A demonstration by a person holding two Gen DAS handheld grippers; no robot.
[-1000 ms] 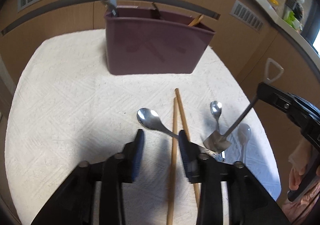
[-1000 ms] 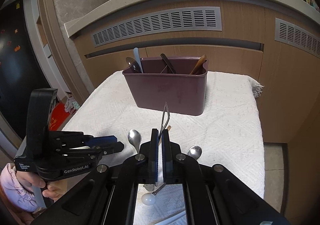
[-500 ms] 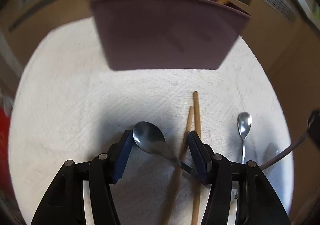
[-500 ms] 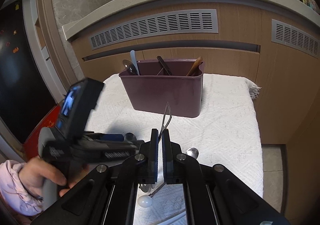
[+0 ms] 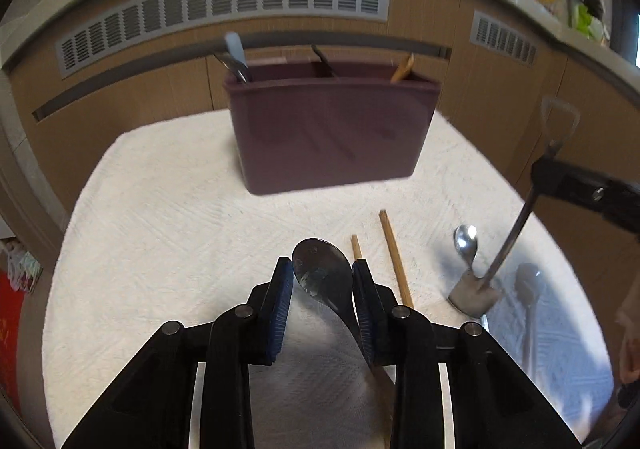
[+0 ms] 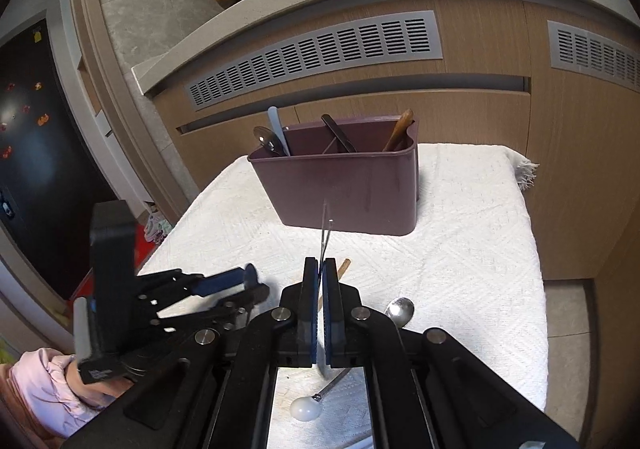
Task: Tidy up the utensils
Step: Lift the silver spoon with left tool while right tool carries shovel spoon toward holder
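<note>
**Left jaws on big spoon, right jaws on shovel spoon**

Left wrist view: The left gripper [image 5: 322, 273] has its blue pads on either side of the big spoon [image 5: 323, 269]; the jaws have just been closing and now clamp the bowl, which stands raised between them with its handle running back under the right-hand pad. Two chopsticks [image 5: 394, 253] lie on the white cloth [image 5: 160, 217] just right of the jaws, roughly parallel. Further right lies a small spoon [image 5: 466, 243]. The shovel spoon [image 5: 508, 245] hangs tilted in the right gripper [image 5: 540, 173], its blade touching or just above the cloth beside the small spoon; which, I cannot tell. The maroon caddy [image 5: 332, 137] stands upright at the far side of the table, with utensils in its left, middle and right compartments.

Right wrist view: The right gripper's jaws are together on the thin shaft of the shovel spoon, whose loop handle points toward the caddy. The left gripper sits low at the left, held by a hand in a pink sleeve [image 6: 36, 385]. The small spoon lies just right of the jaws. A ball-ended utensil [image 6: 310, 405] lies on the cloth beneath them.
</note>
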